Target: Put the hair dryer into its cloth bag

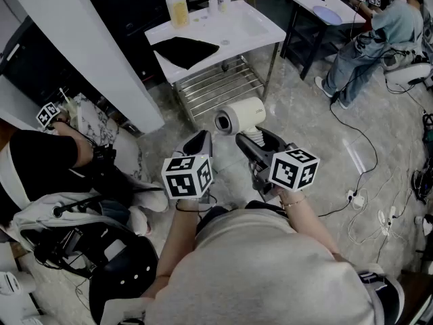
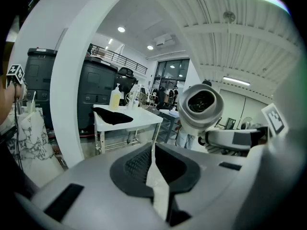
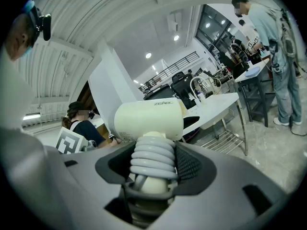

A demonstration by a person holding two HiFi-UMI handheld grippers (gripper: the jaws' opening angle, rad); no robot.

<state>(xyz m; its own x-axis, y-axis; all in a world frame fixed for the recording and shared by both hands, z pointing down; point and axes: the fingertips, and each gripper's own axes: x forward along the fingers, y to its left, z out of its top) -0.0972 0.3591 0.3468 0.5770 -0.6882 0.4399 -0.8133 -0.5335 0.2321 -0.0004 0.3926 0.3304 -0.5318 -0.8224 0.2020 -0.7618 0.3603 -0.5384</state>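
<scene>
Right gripper [image 3: 152,172]: your jaws are clamped on the ribbed grey handle of the hair dryer [image 3: 149,120], with its cream barrel lying crosswise above the pads. The hold looks square and secure.

Left gripper [image 2: 154,171]: your jaws are drawn together on a thin pale strip [image 2: 158,188] (what it is cannot be determined).

Position: the head view shows both grippers raised in front of your chest, over the floor. One round end of the dryer is turned toward the left gripper. The cloth bag [image 1: 186,50], taken to be the black fabric, lies flat on the white table [image 1: 254,24] ahead. It is well apart from both grippers, and nothing is touching it.

Progress: the dryer is picked up and in hand, and I judge that to be the only step complete. Everything concerning the bag is outstanding. You have yet to bring the dryer to the table, take hold of the bag, open its mouth and feed the dryer in. The left gripper will likely have to do the bag work
</scene>
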